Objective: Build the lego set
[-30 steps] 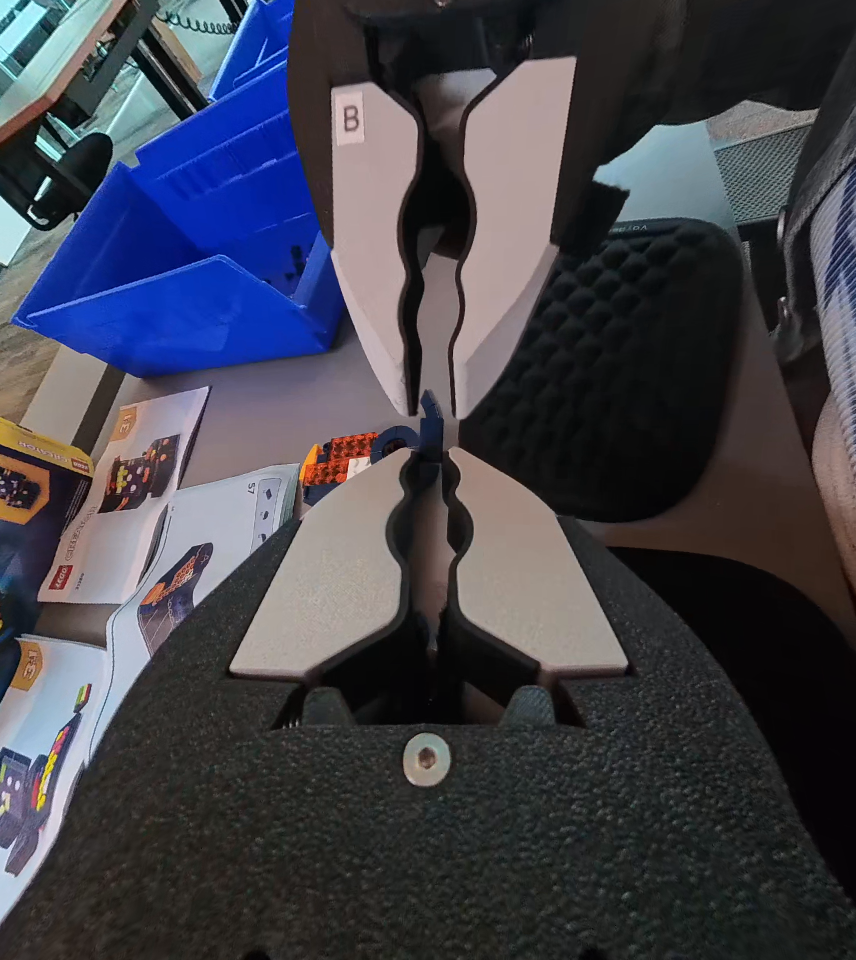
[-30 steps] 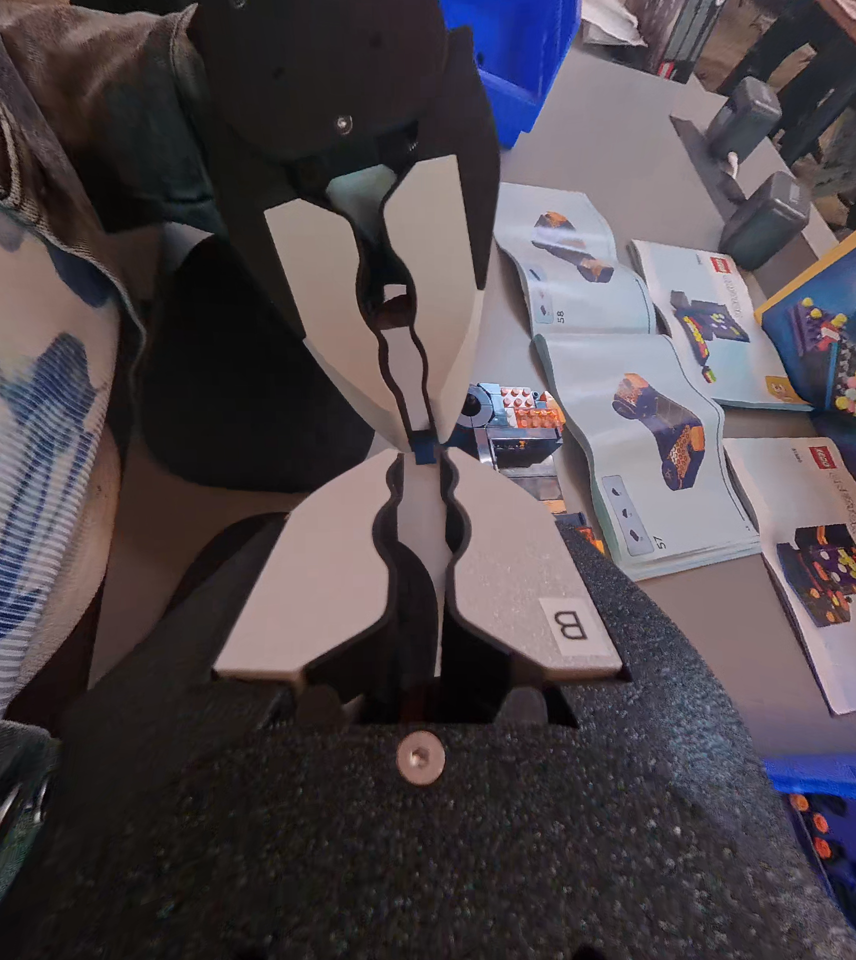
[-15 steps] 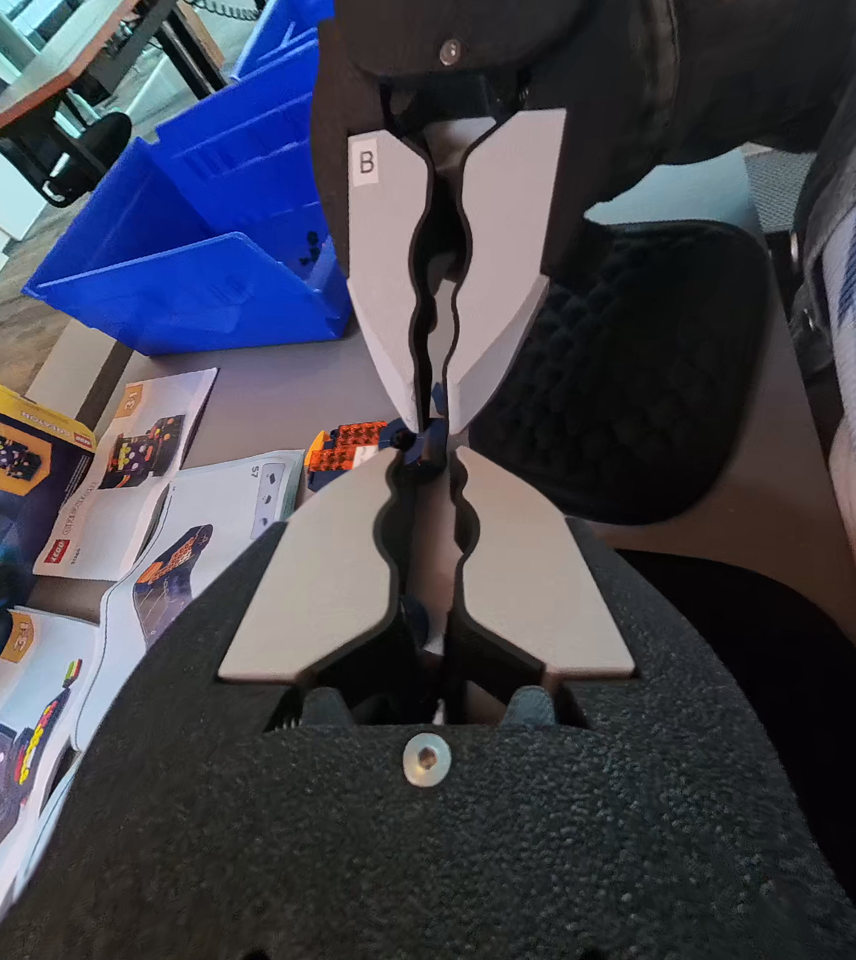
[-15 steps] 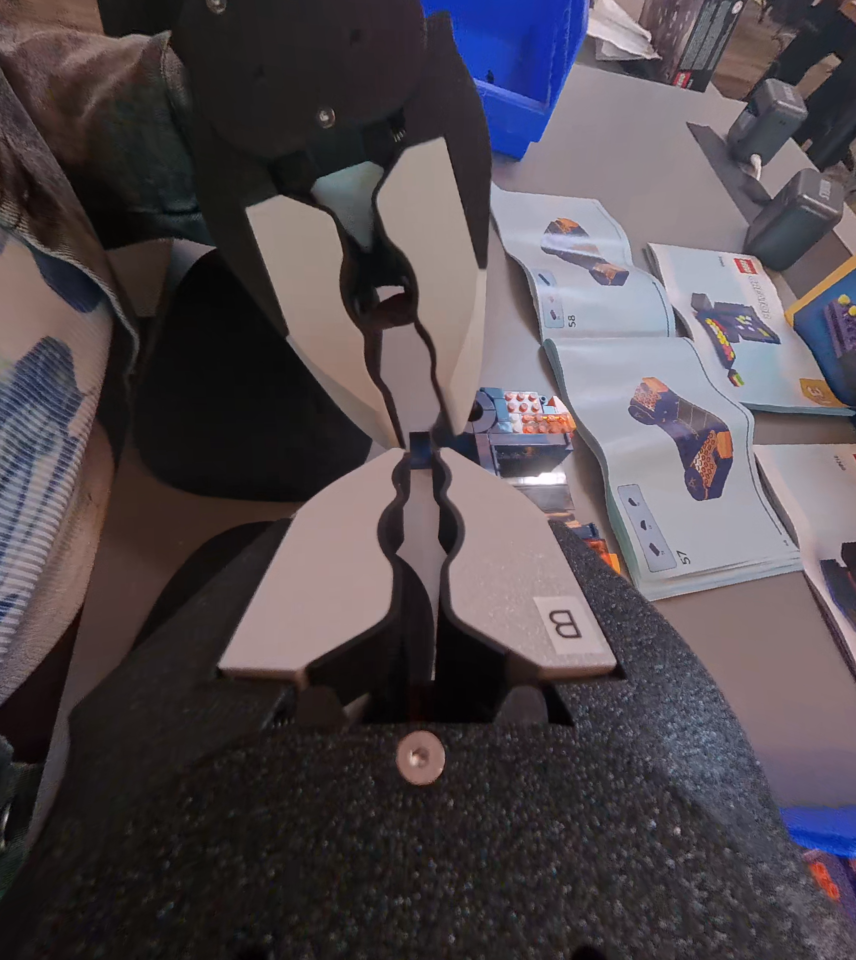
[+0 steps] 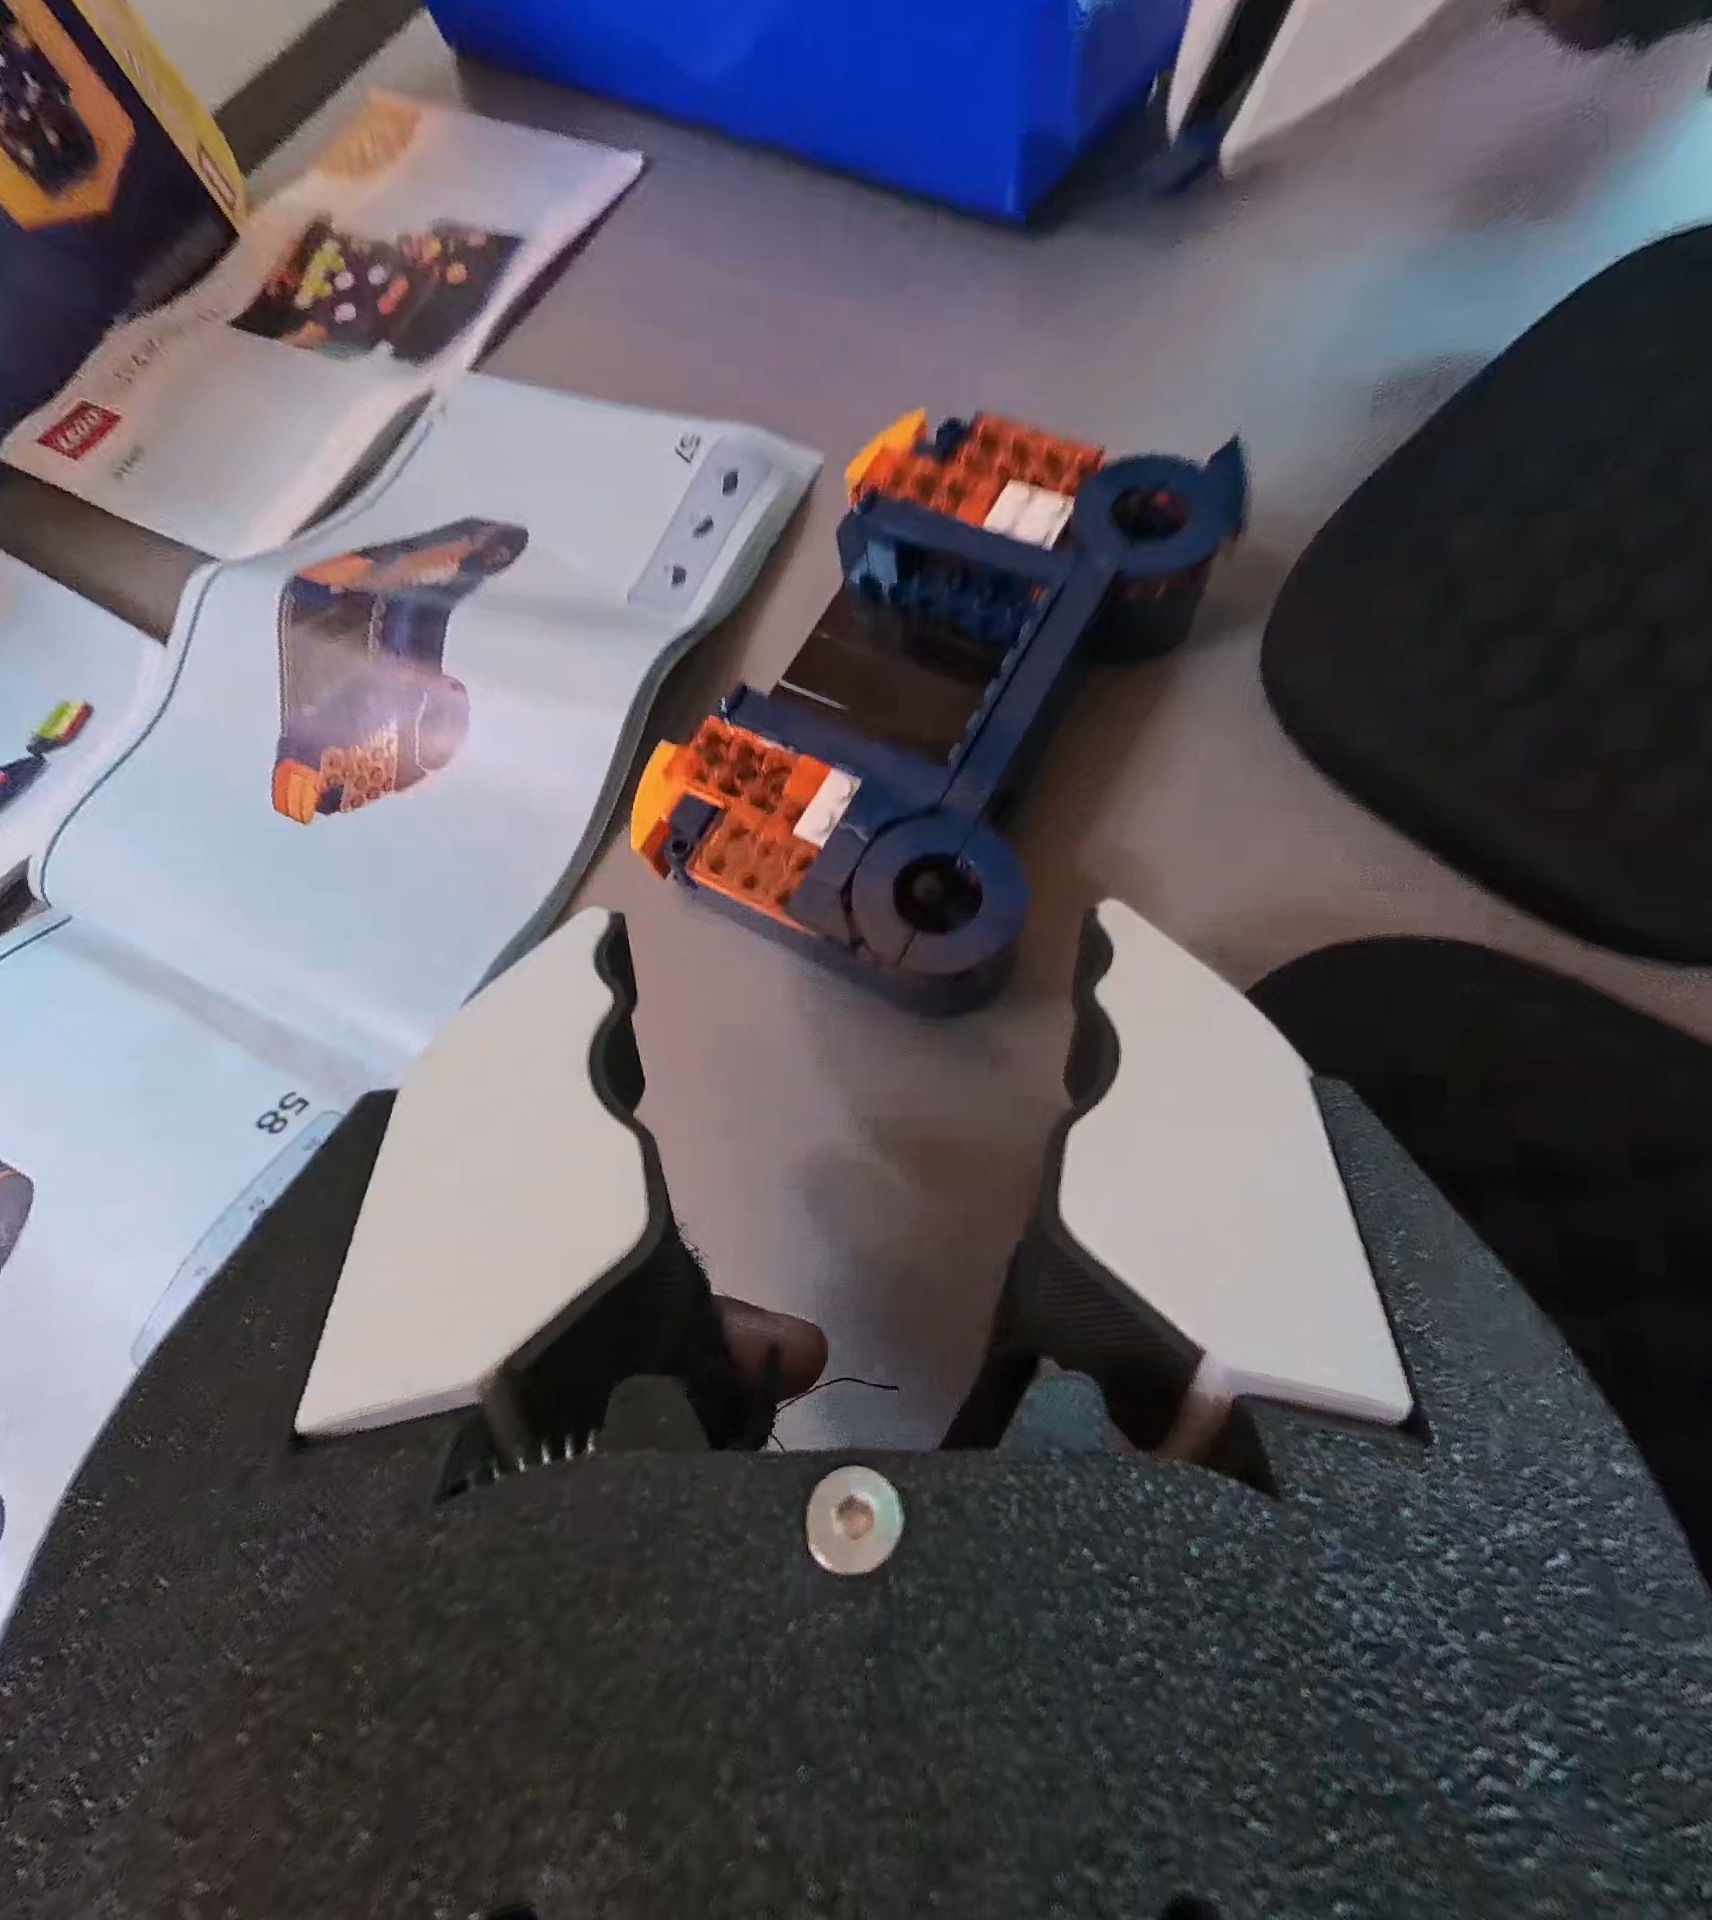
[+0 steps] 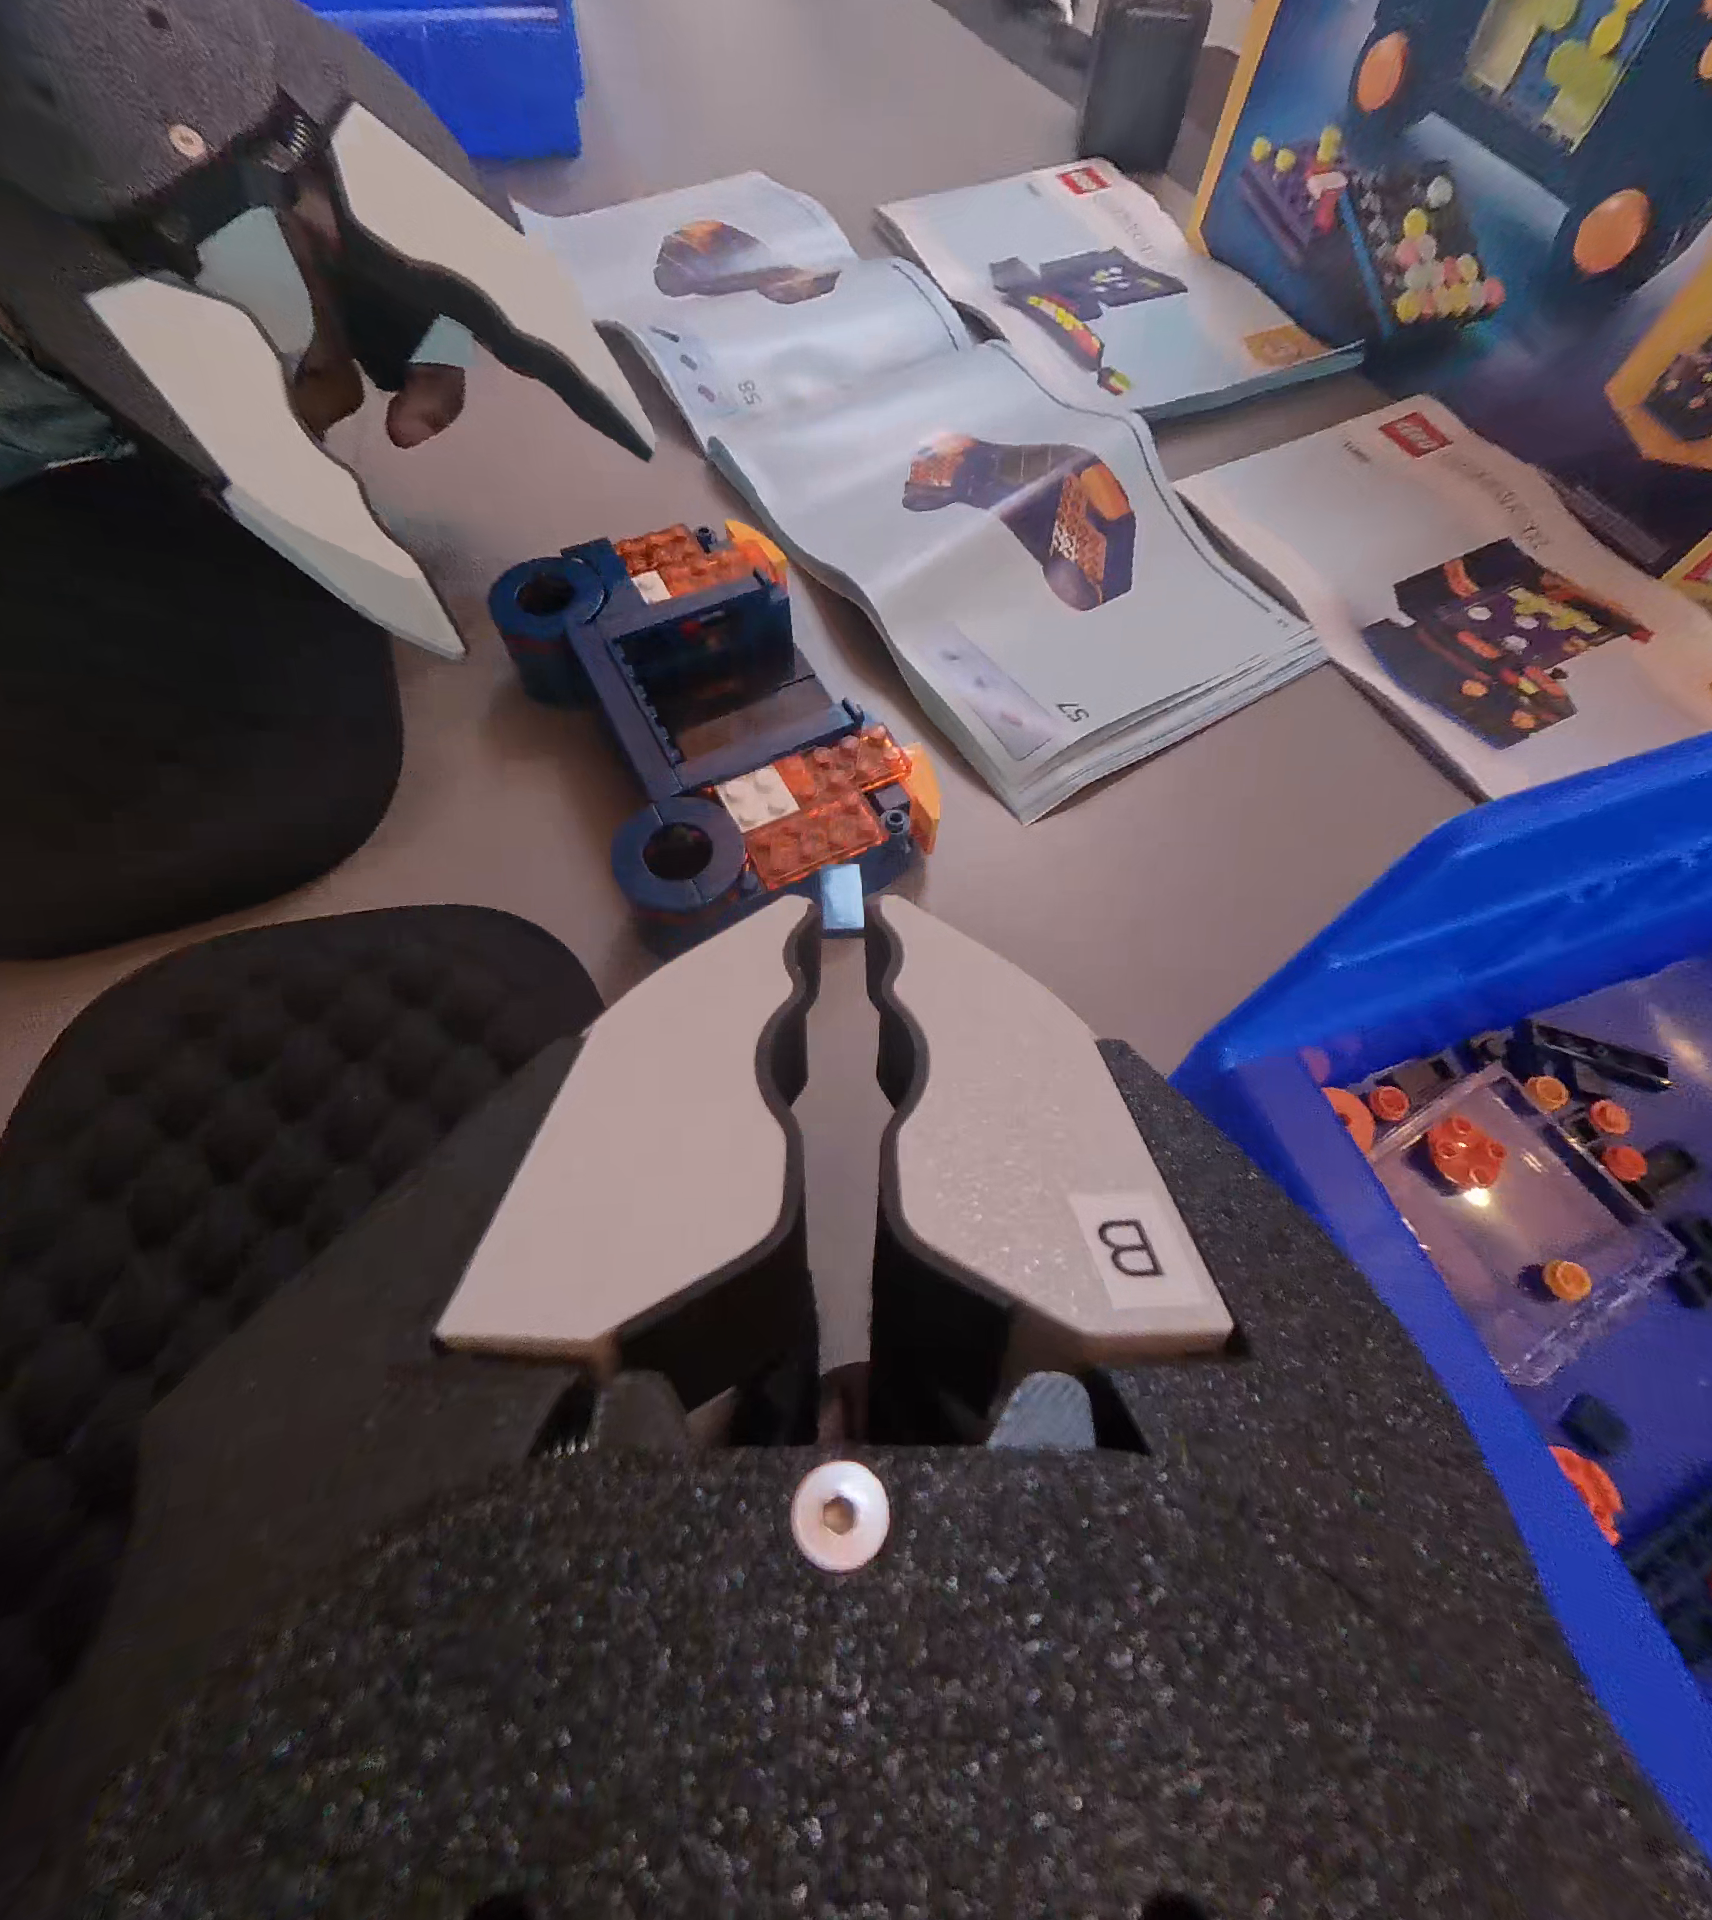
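A: Where does the dark blue and orange brick lego assembly lie?

B: Flat on the grey table, its long axis running between two round blue rings, beside the open instruction booklet.

A: And the tongs?

B: The left gripper gapes wide, empty. The right gripper pinches a small dark blue piece near the assembly; its shape is hard to make out. One finger carries a white lettered sticker.

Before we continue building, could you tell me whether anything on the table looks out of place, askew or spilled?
Nothing stands out. The partly built model lies flat on the grey table, loose bricks stay inside the blue bin, and the booklets lie open beside it. The right gripper pinches a small blue piece; the left gripper is open.
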The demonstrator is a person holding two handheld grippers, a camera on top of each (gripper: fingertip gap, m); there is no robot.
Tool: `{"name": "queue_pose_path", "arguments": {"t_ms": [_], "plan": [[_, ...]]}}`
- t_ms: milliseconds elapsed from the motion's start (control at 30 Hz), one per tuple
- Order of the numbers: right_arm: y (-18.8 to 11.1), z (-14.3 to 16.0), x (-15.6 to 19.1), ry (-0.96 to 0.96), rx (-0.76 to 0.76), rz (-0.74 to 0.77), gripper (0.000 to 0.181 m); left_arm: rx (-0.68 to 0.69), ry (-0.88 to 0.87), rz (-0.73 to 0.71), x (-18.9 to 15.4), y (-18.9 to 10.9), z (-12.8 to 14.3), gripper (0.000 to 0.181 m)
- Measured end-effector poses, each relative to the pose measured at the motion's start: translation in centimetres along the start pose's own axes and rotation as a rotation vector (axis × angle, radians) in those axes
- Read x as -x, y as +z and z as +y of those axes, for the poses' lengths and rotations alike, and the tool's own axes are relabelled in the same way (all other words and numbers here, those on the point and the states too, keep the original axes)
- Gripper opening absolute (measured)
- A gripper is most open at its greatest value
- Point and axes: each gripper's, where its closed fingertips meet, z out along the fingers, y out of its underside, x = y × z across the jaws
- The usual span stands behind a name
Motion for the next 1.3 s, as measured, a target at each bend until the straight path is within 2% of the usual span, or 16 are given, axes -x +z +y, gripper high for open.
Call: {"name": "queue_pose_path", "arguments": {"t_ms": [167, 367, 733, 1067, 1300], "plan": [[1.0, 0.2, 0.6, -0.021, 0.029, -0.077, 0.007, 0.021, 0.052, -0.015, 0.0, 1.1, 0.0, 0.075], [2.2, -0.3, 1.9, -0.106, 0.061, -0.202, 0.007, 0.056, 0.124, -0.023, 0.3, 1.6, 0.6, 0.056], [3.9, 0.0, 2.5, -0.074, 0.059, -0.249, 0.007, -0.007, 0.127, 0.024, -0.1, 0.7, 0.3, 0.053], [4.2, 0.5, 1.9, -0.040, 0.066, -0.241, 0.007, -0.087, 0.140, 0.042, -0.7, 0.1, -1.3, 0.049], [4.9, 0.6, 2.5, -0.067, 0.094, -0.273, 0.007, -0.091, 0.185, 0.061, -1.5, 0.2, -1.8, 0.048]]}}
